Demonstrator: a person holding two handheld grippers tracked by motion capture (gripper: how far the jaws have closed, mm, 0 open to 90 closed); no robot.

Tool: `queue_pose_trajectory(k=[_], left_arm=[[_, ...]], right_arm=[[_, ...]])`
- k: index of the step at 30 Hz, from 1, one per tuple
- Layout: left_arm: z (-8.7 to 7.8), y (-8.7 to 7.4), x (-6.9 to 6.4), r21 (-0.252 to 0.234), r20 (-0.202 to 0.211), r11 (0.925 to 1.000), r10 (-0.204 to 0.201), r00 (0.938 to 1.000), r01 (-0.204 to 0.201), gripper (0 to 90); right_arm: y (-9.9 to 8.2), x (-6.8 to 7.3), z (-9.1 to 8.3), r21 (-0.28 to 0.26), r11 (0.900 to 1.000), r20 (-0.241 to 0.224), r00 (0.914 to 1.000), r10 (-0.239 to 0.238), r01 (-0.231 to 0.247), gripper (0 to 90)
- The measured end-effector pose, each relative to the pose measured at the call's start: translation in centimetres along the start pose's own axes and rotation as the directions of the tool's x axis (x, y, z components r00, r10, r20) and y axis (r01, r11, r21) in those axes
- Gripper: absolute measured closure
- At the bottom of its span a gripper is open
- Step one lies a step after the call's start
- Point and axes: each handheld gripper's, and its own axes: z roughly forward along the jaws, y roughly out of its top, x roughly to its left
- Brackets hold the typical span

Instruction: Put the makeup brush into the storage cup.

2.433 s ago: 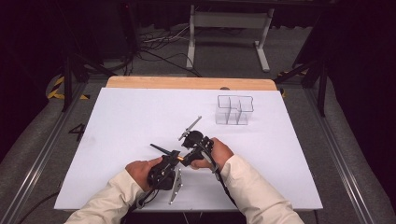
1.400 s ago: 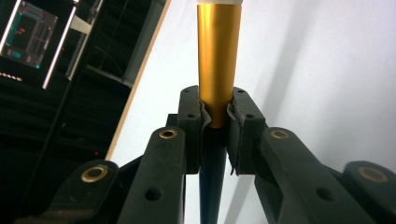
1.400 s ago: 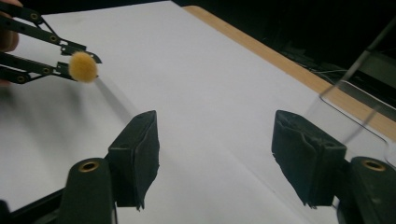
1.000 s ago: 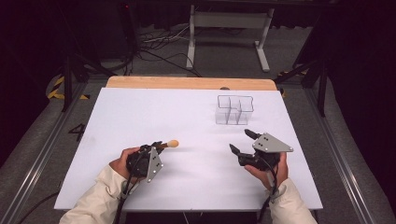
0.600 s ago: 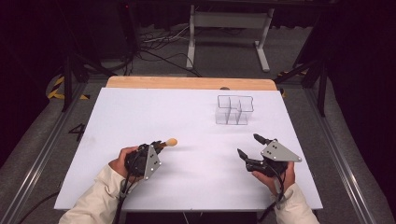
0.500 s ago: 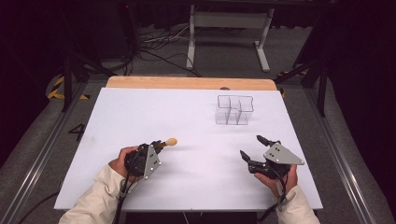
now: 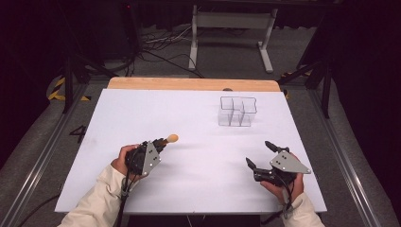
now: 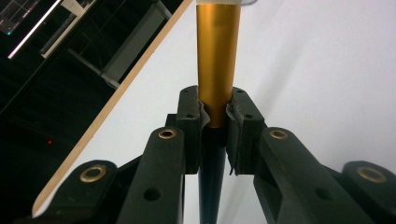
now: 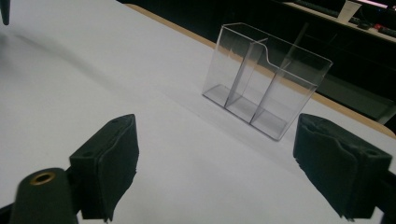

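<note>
Closest to the camera in the high view are the two cream sleeves coming in from the bottom edge, one hand on each tool. The left gripper [image 7: 160, 143] sits low over the near-left part of the white table [image 7: 142, 109] and it's clamped tight on a pen-like stick [image 8: 217, 60]. In the left gripper view the stick is a smooth, shiny gold-orange tube where the pads bite it, with a thinner dark stem running back down between the jaws and a pale band at the far end, right at the top edge. From above, its rounded orange tip [image 7: 173, 138] pokes out just past the jaws, pointing toward the table's middle and a bit to the right.

The right gripper [image 7: 260, 155] is over the near-right part of the table, well apart from the stick. Its jaws have just been opening and now stand wide, with nothing between the pads [image 9: 108, 161] but bare white surface.

Farther back, right of centre, stands a clear plastic organizer [image 7: 237, 110] with upright dividers splitting it into compartments. The right gripper view looks straight at it [image 9: 266, 88]. Beyond it runs the table's wooden far edge [image 7: 189, 83].
</note>
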Motion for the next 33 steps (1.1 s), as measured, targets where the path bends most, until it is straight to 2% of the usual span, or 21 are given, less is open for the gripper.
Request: queue_pose_trajectory(k=[5,8,10,12,15,18,21,23,25,26,27,29,30,31,32,33], left_arm=[[0.5,0.2,0.9,-0.04,0.031,0.9958,-0.081,0.9963,0.082,77.4],[0.6,0.4,1.1,-0.05,0.038,0.9947,-0.088,0.9954,0.09,77.4],[1.0,0.8,1.5,-0.073,0.062,0.9886,-0.127,0.99,0.132,77.4],[1.2,1.0,1.5,-0.084,0.069,0.9863,-0.136,0.9882,0.142,77.4],[2.0,1.9,1.9,-0.11,0.105,0.9763,-0.175,0.979,0.186,77.4],[2.8,2.7,2.2,-0.14,0.139,0.9603,-0.223,0.9649,0.242,77.4],[3.6,3.9,2.5,-0.166,0.163,0.949,-0.242,0.9565,0.268,77.5],[4.1,4.7,2.6,-0.187,0.177,0.9389,-0.257,0.9499,0.289,77.5],[4.6,5.7,2.9,-0.2,0.188,0.9345,-0.258,0.9477,0.294,77.5],[4.6,5.7,2.9,-0.2,0.188,0.9345,-0.258,0.9477,0.294,77.5],[4.8,6.1,3.0,-0.209,0.195,0.9306,-0.262,0.9452,0.301,77.5],[5.3,7.1,3.2,-0.225,0.207,0.9209,-0.274,0.9391,0.319,77.5],[5.6,7.6,3.3,-0.234,0.221,0.9128,-0.286,0.9324,0.335,77.5],[5.8,7.8,3.4,-0.237,0.225,0.9096,-0.291,0.9301,0.341,77.5],[6.1,8.2,3.4,-0.244,0.234,0.9028,-0.3,0.9248,0.354,77.5],[6.3,8.5,3.5,-0.249,0.24,0.9006,-0.299,0.9235,0.357,77.5]], right_arm=[[-0.6,-0.2,-0.6,0.0,0.9995,0.037,0.9989,0.03,-0.03,11.7],[-1.0,-0.4,-1.1,0.003,0.9991,0.051,0.9978,0.043,-0.043,10.7],[-1.3,-0.5,-1.4,0.005,0.9986,0.062,0.9967,0.052,-0.053,10.4],[-1.4,-0.5,-1.5,0.002,0.9984,0.064,0.9963,0.057,-0.057,10.4],[-1.7,-0.5,-1.8,0.001,0.9982,0.077,0.9952,0.06,-0.06,10.6],[-2.0,-0.5,-1.8,0.008,0.9981,0.073,0.9955,0.06,-0.061,10.9],[-2.1,-0.6,-1.9,0.006,0.9981,0.075,0.9954,0.06,-0.061,11.1],[-2.1,-0.7,-2.0,0.002,0.9979,0.076,0.995,0.064,-0.064,11.1],[-2.3,-0.8,-2.1,0.0,0.9977,0.079,0.9946,0.067,-0.067,11.1],[-2.4,-0.9,-2.2,-0.001,0.9975,0.081,0.9942,0.071,-0.071,11.1],[-2.4,-0.9,-2.2,-0.001,0.9975,0.081,0.9942,0.071,-0.071,11.1],[-2.6,-1.1,-2.4,-0.006,0.9965,0.084,0.9929,0.084,-0.083,11.2],[-2.6,-1.2,-2.5,-0.007,0.9963,0.088,0.9924,0.086,-0.086,11.2],[-2.7,-1.3,-2.5,-0.011,0.9957,0.089,0.9917,0.093,-0.092,11.2],[-2.7,-1.3,-2.4,-0.012,0.9953,0.089,0.9913,0.097,-0.096,11.3],[-2.7,-1.3,-2.4,-0.013,0.9955,0.093,0.9911,0.095,-0.094,11.4]])
